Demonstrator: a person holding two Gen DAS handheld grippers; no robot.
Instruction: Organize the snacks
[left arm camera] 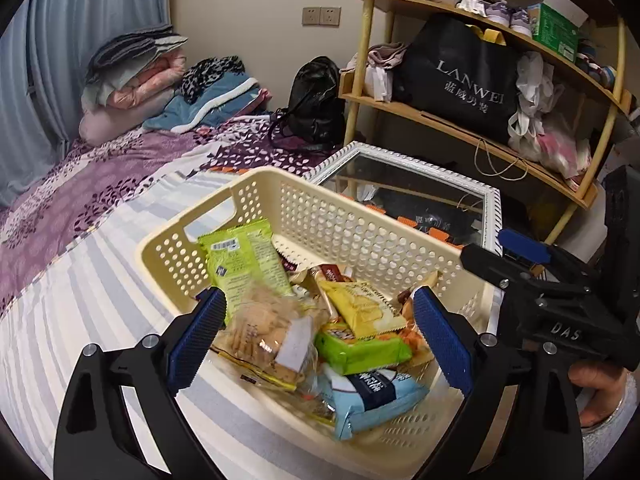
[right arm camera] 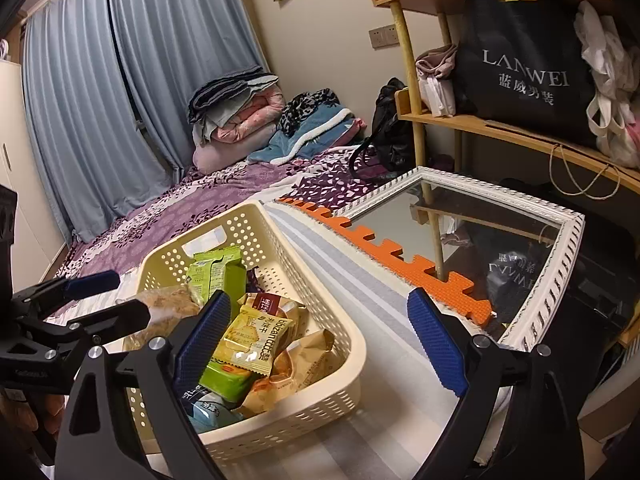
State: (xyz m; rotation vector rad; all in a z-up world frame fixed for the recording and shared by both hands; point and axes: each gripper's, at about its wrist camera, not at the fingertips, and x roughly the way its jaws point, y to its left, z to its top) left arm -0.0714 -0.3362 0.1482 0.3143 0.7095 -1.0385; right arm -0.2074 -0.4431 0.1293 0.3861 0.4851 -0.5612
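Note:
A cream perforated basket [left arm camera: 320, 200] [right arm camera: 352, 344] stands on the striped bedsheet and holds several snack packs. Among them are a tall green pack [left arm camera: 248, 256] [right arm camera: 216, 276], a yellow biscuit pack [left arm camera: 364, 308] [right arm camera: 256, 336], a lime-green pack [left arm camera: 360, 348] and a light-blue pack [left arm camera: 376, 396]. My left gripper [left arm camera: 318, 338] [right arm camera: 112, 296] is open above the basket's near end. A clear bag of biscuits [left arm camera: 264, 332] [right arm camera: 168, 304] lies blurred between its pads, close to the left one, ungripped. My right gripper [right arm camera: 320, 344] [left arm camera: 496, 248] is open over the basket's right rim, empty.
A white-framed mirror [right arm camera: 552, 276] lies flat to the right of the basket on an orange foam mat [right arm camera: 384, 256]. Behind it stands a wooden shelf [left arm camera: 440, 116] with a black bag [left arm camera: 460, 72]. Folded bedding [left arm camera: 136, 76] and a black handbag [left arm camera: 316, 100] sit at the bed's far end.

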